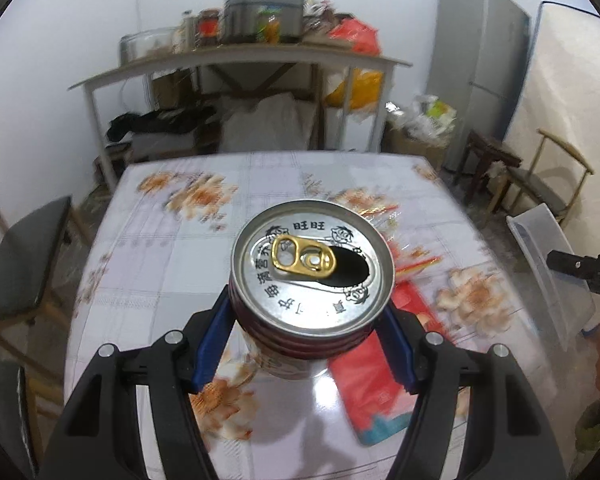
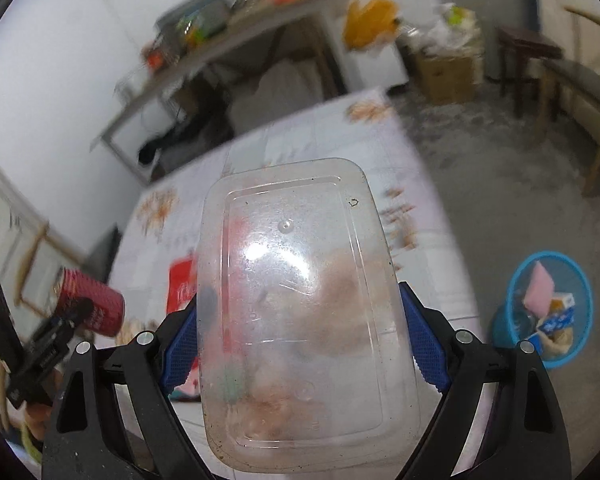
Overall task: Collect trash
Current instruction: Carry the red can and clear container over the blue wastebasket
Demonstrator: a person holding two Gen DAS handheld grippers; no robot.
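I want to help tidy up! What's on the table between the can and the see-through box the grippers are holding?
A red packet lies flat on the tablecloth between the can and the clear box. The right wrist view shows it best.

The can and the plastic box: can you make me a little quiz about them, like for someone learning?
1. True or false: the opened can sits clamped between the left gripper's jaws.
2. What does the right gripper hold? A) a mug B) a clear plastic container C) a spoon
3. Fill in: the blue bin stands on the ____, beside the table.

Key: 1 true; 2 B; 3 floor.
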